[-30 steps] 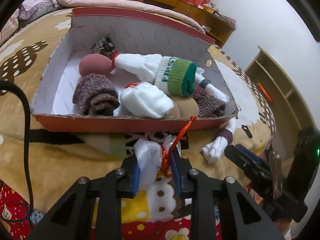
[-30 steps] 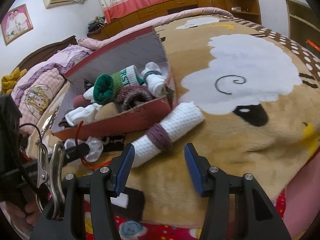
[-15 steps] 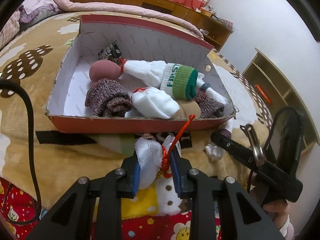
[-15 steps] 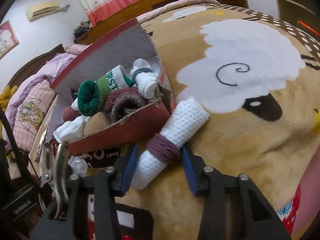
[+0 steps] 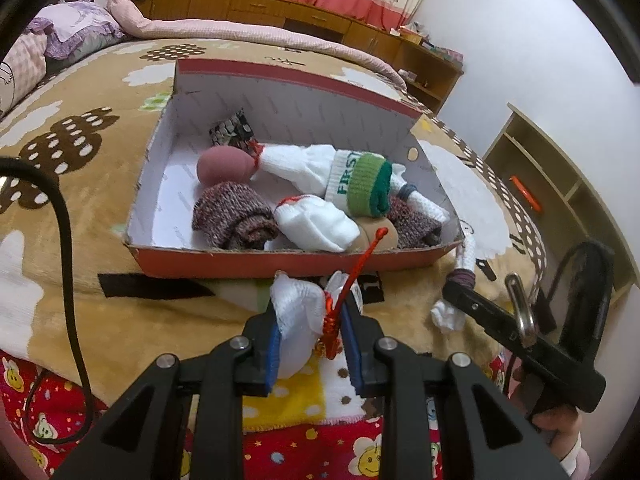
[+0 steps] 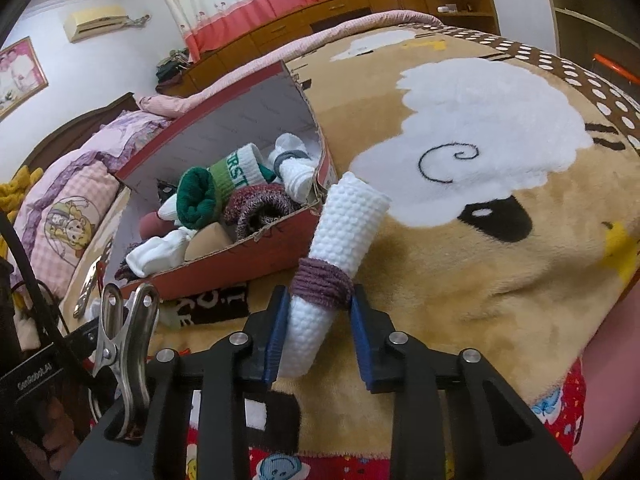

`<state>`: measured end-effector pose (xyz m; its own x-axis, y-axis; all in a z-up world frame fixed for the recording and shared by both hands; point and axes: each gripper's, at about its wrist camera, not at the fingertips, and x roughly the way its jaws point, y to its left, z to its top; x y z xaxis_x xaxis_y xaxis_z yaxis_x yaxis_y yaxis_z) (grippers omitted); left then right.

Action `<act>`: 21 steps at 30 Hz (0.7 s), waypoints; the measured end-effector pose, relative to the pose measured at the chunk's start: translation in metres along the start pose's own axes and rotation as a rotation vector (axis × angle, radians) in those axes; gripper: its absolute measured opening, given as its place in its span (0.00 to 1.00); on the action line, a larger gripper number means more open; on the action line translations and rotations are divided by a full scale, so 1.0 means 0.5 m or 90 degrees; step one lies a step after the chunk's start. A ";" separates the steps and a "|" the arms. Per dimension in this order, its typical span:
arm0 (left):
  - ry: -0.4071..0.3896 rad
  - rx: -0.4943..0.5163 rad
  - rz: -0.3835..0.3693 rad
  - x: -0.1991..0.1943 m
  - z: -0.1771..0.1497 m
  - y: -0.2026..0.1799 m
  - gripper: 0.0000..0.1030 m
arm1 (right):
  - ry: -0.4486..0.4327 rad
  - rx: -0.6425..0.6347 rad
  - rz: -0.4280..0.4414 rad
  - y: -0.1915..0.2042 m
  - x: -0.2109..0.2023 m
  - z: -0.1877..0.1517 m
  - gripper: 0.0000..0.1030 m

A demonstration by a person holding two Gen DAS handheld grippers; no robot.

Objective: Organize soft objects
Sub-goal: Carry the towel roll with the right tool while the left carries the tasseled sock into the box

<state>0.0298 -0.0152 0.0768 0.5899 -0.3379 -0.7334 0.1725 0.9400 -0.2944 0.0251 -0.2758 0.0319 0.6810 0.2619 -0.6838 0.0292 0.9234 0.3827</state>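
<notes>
A red cardboard box [image 5: 280, 264] with white inside sits on the bed and holds several rolled socks and cloths, among them a green-cuffed white sock [image 5: 360, 186] and a maroon knit roll [image 5: 232, 216]. My left gripper [image 5: 314, 334] is shut on a white cloth bundle [image 5: 298, 320] tied with red cord, in front of the box's near wall. My right gripper [image 6: 320, 322] is shut on a white waffle-knit roll [image 6: 344, 236] bound with a purple band, beside the box's right corner [image 6: 316, 216]. That roll also shows in the left wrist view [image 5: 460, 280].
A tan sheep-pattern blanket [image 6: 460, 152] covers the bed. A red cartoon-print cloth [image 5: 320, 448] lies at the near edge. Pillows [image 6: 68, 216] lie at the far left, wooden cabinets [image 5: 280, 8] along the wall, open shelves [image 5: 560, 184] at the right. A black cable [image 5: 68, 248] hangs on the left.
My right gripper moved onto the white waffle roll and closed on it at the purple band. My left gripper lifted its white bundle a little and stayed shut.
</notes>
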 end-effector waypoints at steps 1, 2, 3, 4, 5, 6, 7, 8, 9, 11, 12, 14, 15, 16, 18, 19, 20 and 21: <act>-0.002 0.000 0.000 -0.003 0.002 0.000 0.27 | -0.003 -0.001 -0.001 -0.001 -0.004 -0.001 0.30; -0.006 0.000 0.000 -0.008 0.004 0.001 0.27 | -0.007 -0.003 -0.002 -0.001 -0.009 0.000 0.30; -0.010 0.000 0.000 -0.011 0.007 0.001 0.27 | -0.014 -0.008 -0.005 0.001 -0.017 0.000 0.30; -0.015 0.002 0.000 -0.015 0.011 0.001 0.27 | -0.019 -0.013 -0.006 0.004 -0.022 0.002 0.30; -0.018 0.003 0.000 -0.018 0.014 0.000 0.27 | -0.025 -0.019 -0.008 0.007 -0.028 0.004 0.30; -0.024 0.004 0.001 -0.022 0.020 0.000 0.27 | -0.033 -0.028 -0.009 0.013 -0.037 0.007 0.30; -0.027 0.006 0.001 -0.024 0.024 0.000 0.27 | -0.039 -0.035 -0.010 0.016 -0.043 0.010 0.30; -0.030 0.007 0.001 -0.025 0.029 0.000 0.27 | -0.045 -0.044 -0.010 0.022 -0.050 0.014 0.30; -0.034 0.008 0.002 -0.027 0.036 0.000 0.27 | -0.049 -0.049 -0.009 0.026 -0.054 0.017 0.30; -0.041 0.008 0.003 -0.029 0.044 0.002 0.27 | -0.058 -0.064 -0.008 0.037 -0.063 0.024 0.30; -0.045 0.008 0.004 -0.031 0.049 0.003 0.27 | -0.060 -0.071 -0.007 0.043 -0.066 0.028 0.30; -0.051 0.007 0.004 -0.033 0.061 0.006 0.27 | -0.064 -0.088 -0.009 0.055 -0.069 0.034 0.30; -0.055 0.008 0.005 -0.035 0.067 0.007 0.27 | -0.065 -0.095 -0.009 0.060 -0.070 0.037 0.30; -0.059 0.010 0.007 -0.036 0.074 0.007 0.27 | -0.065 -0.101 -0.009 0.064 -0.069 0.041 0.30; -0.066 0.015 0.012 -0.037 0.086 0.007 0.27 | -0.065 -0.110 -0.007 0.072 -0.068 0.047 0.30; -0.068 0.016 0.013 -0.037 0.091 0.006 0.27 | -0.065 -0.116 -0.007 0.077 -0.067 0.051 0.30; -0.070 0.017 0.015 -0.035 0.098 0.007 0.27 | -0.066 -0.122 -0.006 0.082 -0.067 0.054 0.30; -0.071 0.016 0.015 -0.034 0.102 0.008 0.27 | -0.068 -0.129 -0.006 0.087 -0.067 0.059 0.30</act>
<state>0.0607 -0.0034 0.1197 0.6779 -0.3100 -0.6666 0.1766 0.9489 -0.2617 0.0252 -0.2526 0.0896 0.7548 0.2325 -0.6133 -0.1051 0.9658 0.2368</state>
